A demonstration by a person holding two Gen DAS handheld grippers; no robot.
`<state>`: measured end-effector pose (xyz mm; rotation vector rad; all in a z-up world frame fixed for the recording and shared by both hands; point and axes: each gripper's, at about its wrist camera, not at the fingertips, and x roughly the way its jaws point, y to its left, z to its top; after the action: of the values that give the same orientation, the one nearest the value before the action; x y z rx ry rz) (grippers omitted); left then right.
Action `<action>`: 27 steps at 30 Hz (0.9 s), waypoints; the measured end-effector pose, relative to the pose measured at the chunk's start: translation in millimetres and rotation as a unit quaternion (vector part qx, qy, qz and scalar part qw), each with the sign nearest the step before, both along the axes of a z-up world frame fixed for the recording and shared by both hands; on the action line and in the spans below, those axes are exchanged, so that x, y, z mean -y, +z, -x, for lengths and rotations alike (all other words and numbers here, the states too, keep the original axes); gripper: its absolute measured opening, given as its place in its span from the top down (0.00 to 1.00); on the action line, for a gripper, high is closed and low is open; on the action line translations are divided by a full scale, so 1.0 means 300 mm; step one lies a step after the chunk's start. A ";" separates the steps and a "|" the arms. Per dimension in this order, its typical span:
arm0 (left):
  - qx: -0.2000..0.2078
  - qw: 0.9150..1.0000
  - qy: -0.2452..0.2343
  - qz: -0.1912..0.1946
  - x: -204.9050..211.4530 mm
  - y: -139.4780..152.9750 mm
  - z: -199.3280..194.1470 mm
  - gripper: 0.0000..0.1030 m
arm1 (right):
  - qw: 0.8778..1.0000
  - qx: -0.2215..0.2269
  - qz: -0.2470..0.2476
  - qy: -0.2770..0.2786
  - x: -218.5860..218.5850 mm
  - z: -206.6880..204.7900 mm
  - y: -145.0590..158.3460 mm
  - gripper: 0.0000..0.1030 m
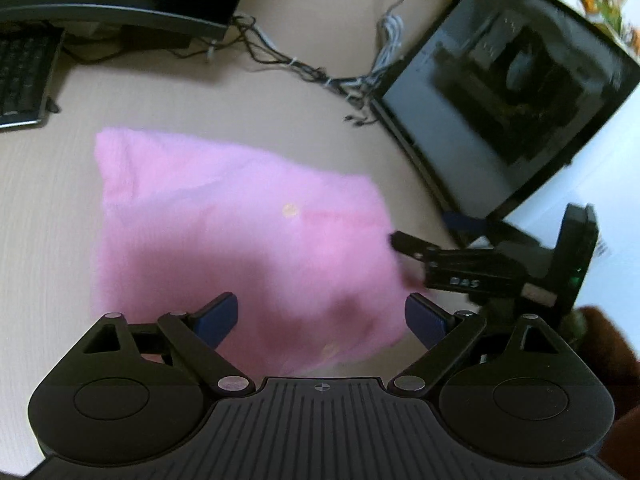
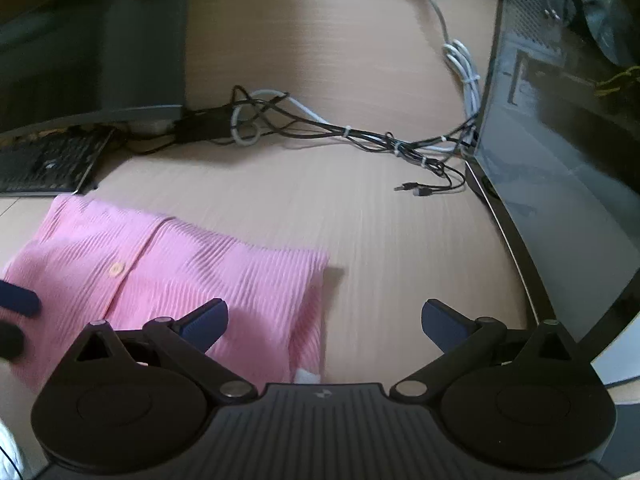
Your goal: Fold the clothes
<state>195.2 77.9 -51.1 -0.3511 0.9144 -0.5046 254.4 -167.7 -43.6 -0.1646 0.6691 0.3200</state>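
Note:
A pink ribbed garment with small buttons lies folded into a rough square on the light wooden table; it also shows in the right wrist view. My left gripper is open and empty, just above the garment's near edge. My right gripper is open and empty, over the garment's right edge and the bare table. In the left wrist view the right gripper shows at the garment's right side. A blue fingertip of the left gripper shows at the left in the right wrist view.
A black keyboard and a dark monitor base stand at the back left. A bundle of cables runs across the back. A glass-sided computer case stands on the right, near the table's edge.

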 end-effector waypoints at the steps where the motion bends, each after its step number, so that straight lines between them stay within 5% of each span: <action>1: 0.008 1.000 -0.003 -0.016 0.021 -0.001 -0.008 0.16 | 1.000 -0.001 -0.002 -0.003 -0.007 0.000 0.000 0.00; 5: 0.033 0.990 -0.027 -0.133 0.132 -0.035 -0.014 0.35 | 1.000 0.009 0.002 0.009 -0.017 0.049 0.011 0.00; 8: 0.039 0.985 -0.082 -0.145 0.193 -0.068 0.022 0.49 | 1.000 0.018 0.019 0.008 -0.002 0.076 0.016 0.00; 13: 0.037 0.985 -0.117 -0.119 0.185 -0.072 0.067 0.36 | 1.000 0.014 0.018 -0.016 0.055 0.065 0.026 0.00; 18: 0.041 0.998 -0.015 -0.041 -0.002 0.006 0.052 0.16 | 1.000 0.010 0.015 -0.016 0.033 0.024 0.021 0.00; 21: 0.004 0.998 0.060 -0.008 -0.132 -0.006 0.036 0.12 | 0.999 0.018 0.029 -0.012 -0.013 -0.025 0.011 0.00; 24: -0.026 0.997 0.074 0.027 -0.202 -0.037 0.036 0.12 | 0.999 0.026 0.048 0.000 -0.061 -0.103 0.003 0.00; 27: -0.028 0.998 0.055 0.021 -0.199 -0.048 0.020 0.13 | 0.992 0.018 0.120 0.016 -0.123 -0.171 -0.048 0.00</action>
<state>189.3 137.6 -65.4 -0.4528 0.9344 -0.4150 305.5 -130.8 -58.1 -0.4101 0.6679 0.2661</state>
